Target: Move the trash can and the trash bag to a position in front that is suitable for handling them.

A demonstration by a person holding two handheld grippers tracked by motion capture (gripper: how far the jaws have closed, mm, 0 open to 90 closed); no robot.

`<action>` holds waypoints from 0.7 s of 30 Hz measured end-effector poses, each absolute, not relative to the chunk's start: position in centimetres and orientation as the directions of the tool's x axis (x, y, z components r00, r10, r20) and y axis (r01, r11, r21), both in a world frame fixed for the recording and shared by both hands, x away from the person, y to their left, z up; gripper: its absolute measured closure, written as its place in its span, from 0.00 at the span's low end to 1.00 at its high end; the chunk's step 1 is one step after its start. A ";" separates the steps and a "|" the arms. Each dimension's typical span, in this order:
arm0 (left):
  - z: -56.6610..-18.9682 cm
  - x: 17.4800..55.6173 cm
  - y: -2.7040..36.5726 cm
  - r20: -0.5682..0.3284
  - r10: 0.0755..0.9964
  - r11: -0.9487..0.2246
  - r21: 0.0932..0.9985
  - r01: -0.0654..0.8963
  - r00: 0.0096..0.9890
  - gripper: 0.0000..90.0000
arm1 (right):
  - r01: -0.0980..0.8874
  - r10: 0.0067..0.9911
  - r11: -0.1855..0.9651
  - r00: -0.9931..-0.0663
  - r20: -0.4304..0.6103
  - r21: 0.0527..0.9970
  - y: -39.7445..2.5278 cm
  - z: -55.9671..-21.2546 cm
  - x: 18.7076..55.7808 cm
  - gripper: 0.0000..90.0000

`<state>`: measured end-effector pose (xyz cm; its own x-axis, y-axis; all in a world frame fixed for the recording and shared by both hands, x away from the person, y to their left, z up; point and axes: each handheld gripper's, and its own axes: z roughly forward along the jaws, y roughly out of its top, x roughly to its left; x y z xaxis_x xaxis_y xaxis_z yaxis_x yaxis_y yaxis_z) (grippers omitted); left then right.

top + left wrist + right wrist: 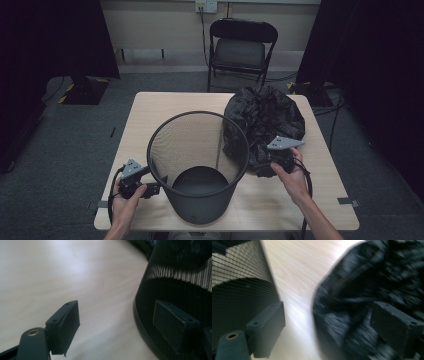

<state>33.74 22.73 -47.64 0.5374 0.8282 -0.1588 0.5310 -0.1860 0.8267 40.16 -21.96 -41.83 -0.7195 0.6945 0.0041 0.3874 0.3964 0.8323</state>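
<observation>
High view: mesh wastebasket (pixel 198 165) mid-table (pixel 150 107), black bin bag (pixel 265 125) at two o'clock. Left gripper view: left tool (pixel 116 323) gapes beside the basket wall, empty. Right gripper view: right tool (pixel 328 328) wide open at the bag; next, likely pinch plastic.

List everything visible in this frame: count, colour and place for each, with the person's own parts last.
Mesh bin: one, black, upright, table centre-front.
Plastic bag: one, black, crumpled, right of the bin.
Table: one, light wood.
Folding chair: one, black, behind the table.
Curtains: black, both sides.
Left gripper: one, black, open, by the bin's base.
Right gripper: one, black, open, at the bag.
Hands: two, bottom edge.
</observation>
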 end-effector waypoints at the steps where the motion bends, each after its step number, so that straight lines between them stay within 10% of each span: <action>1: -48.0 33.8 22.6 -0.141 0.824 -0.219 0.814 0.538 0.548 0.23 | 0.399 0.704 0.389 -0.710 0.012 0.830 -22.5 -41.9 40.4 0.13; 15: -49.8 34.6 21.8 -0.042 0.827 -0.360 0.726 0.586 0.560 0.18 | 0.444 0.752 0.407 -0.659 -0.017 0.798 -25.4 -43.3 44.8 0.25; 21: -50.1 34.9 21.8 -0.004 0.828 -0.379 0.732 0.566 0.560 0.15 | 0.463 0.744 0.440 -0.668 -0.023 0.769 -25.3 -44.9 46.3 0.48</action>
